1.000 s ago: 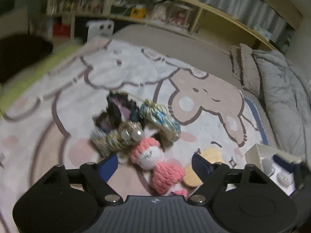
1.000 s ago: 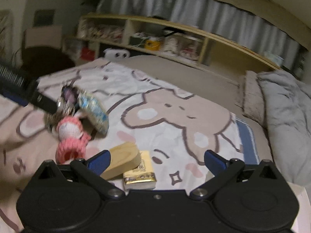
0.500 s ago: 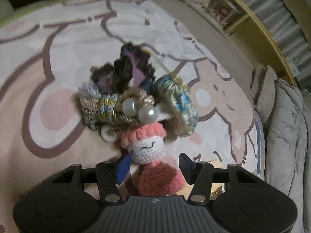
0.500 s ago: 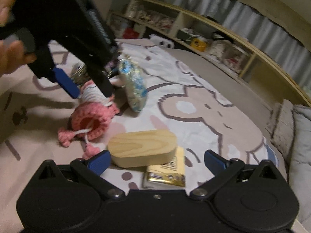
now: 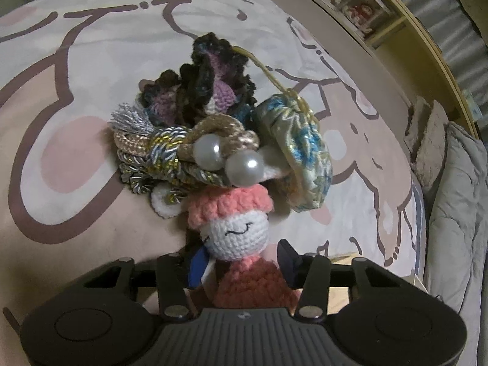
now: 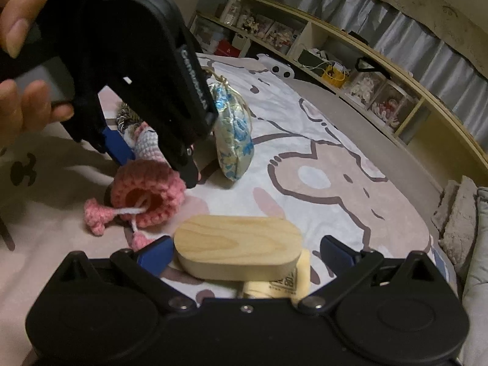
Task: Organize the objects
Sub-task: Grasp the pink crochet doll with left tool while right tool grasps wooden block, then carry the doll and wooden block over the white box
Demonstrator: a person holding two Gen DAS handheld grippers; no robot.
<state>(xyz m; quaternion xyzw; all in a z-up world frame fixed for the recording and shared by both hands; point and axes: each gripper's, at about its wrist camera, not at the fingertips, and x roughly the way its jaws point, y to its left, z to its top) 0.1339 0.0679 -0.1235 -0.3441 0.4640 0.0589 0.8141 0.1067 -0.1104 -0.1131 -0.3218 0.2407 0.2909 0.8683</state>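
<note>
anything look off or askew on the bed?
Mostly a jumble: the pink crochet doll lies on its side against a heap of cords and crochet pieces, and the wooden oval block sits half on a small gold packet.
</note>
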